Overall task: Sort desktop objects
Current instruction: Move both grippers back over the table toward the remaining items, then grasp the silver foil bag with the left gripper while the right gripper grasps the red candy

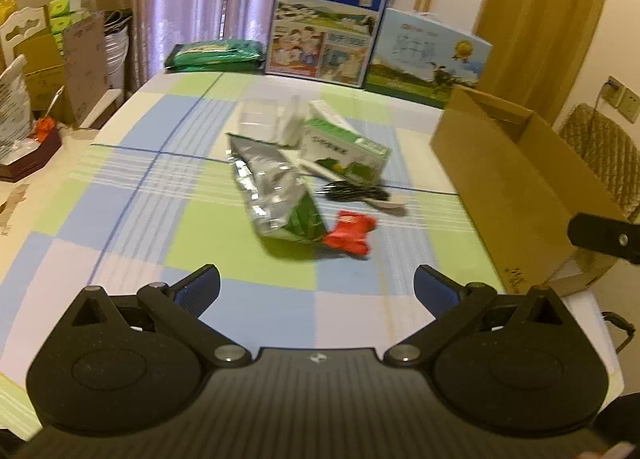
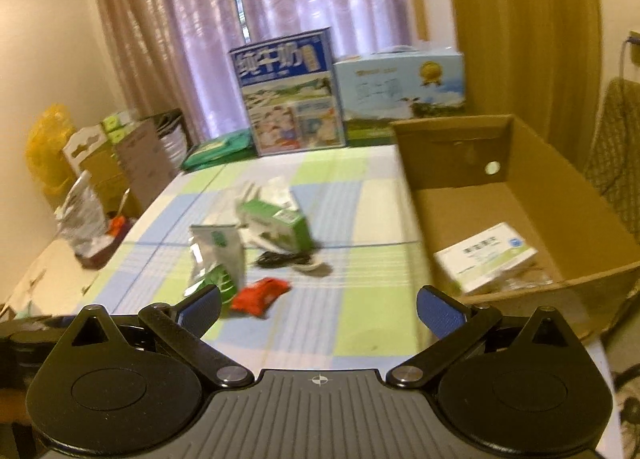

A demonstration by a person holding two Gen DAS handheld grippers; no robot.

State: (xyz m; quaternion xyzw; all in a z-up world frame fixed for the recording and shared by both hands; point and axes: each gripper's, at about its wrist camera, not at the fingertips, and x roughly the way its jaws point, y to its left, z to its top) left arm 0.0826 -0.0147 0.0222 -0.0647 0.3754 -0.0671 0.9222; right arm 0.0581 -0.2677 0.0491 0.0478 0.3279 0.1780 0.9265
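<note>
A pile lies mid-table on the checked cloth: a silver-and-green foil bag [image 1: 276,195] [image 2: 218,255], a red packet [image 1: 350,234] [image 2: 262,295], a green-and-white carton [image 1: 344,147] [image 2: 280,225], a black cable [image 1: 352,192] [image 2: 284,259] and a clear plastic piece [image 1: 266,121]. An open cardboard box [image 1: 520,179] [image 2: 560,279] stands at the right with a white box [image 2: 486,257] inside. My left gripper [image 1: 316,287] hovers open, short of the pile, holding nothing. My right gripper [image 2: 318,307] is open too, near the red packet and the box's left wall.
Two milk cartons [image 1: 330,23] [image 1: 428,55] and a green packet [image 1: 216,53] line the far table edge. Stacked boxes and bags [image 1: 44,71] crowd the left side. A woven chair [image 1: 600,147] stands right of the cardboard box. The other gripper's black finger [image 1: 604,237] shows at the right.
</note>
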